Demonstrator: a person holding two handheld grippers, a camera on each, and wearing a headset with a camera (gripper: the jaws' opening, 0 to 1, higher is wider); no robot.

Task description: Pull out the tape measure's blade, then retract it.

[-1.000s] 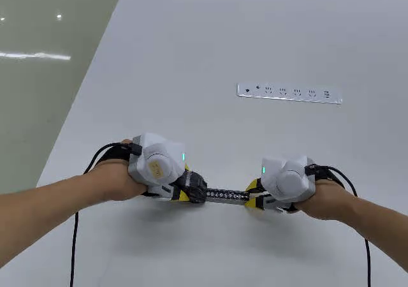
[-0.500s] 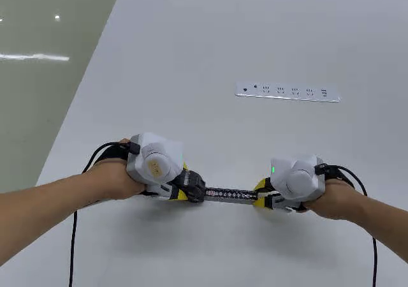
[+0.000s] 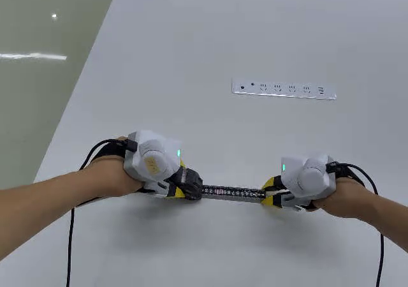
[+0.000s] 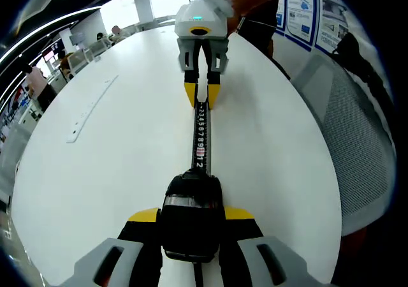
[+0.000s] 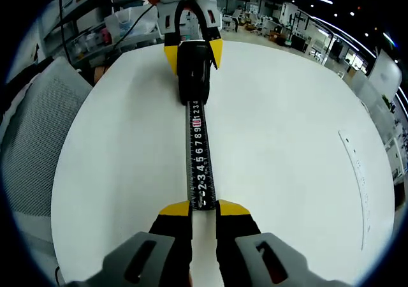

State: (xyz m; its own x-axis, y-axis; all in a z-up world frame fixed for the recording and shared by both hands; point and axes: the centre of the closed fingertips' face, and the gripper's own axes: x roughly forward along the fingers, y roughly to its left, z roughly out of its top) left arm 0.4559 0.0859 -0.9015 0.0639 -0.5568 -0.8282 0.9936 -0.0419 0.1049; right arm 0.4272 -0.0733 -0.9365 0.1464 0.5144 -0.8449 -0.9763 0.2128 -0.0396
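- Tape measure case (image 4: 191, 213) is clenched by its sides between the two jaws of the left gripper (image 3: 180, 189). It sits low over the white table (image 3: 191, 57), on the person's side of the power strip (image 3: 284, 89) and a little past its left end.
- Right gripper (image 5: 204, 212) is closed on the end of the blade (image 5: 200, 153), with its yellow tips pinching it. This end is also on the person's side of the power strip, about in front of its middle.
- Between the two grippers the blade runs straight, roughly parallel to the power strip, with the printed numbers facing up.
- I judge that the pulling-out step is in hand, with only a short piece of blade out.
- To do it well, the right gripper should move away from the case along the line of the blade, parallel to the power strip. It should not go upward or sideways, so that the blade does not twist or slip from the pinch.
- The left gripper should hold the case firm and level, so that it does not roll.
- For the retraction, it is safer to guide the blade back slowly than to let it snap.
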